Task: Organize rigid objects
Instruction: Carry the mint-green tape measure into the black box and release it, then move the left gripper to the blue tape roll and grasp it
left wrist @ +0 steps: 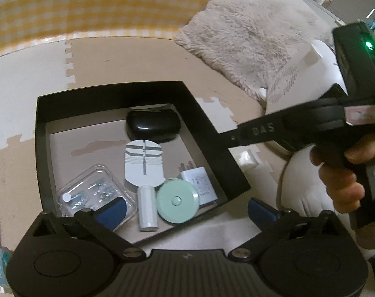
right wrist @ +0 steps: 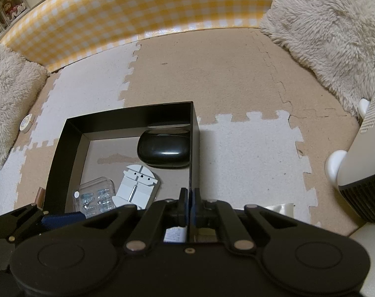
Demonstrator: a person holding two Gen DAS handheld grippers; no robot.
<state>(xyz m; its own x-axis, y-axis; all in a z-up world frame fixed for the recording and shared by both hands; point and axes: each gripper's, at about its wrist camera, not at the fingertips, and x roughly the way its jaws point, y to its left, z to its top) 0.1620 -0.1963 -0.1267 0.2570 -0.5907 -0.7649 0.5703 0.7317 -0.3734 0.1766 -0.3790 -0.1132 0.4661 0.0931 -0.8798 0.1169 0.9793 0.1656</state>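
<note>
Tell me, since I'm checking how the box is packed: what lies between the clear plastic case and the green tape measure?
A small white cylinder, lying between the clear plastic case and green tape measure; the left wrist view shows it.

mat: foam puzzle tiles (right wrist: 212,74) | wall: yellow gingham (right wrist: 138,7) | cushion: fluffy beige (left wrist: 249,37) | heater: white (right wrist: 360,168)
</note>
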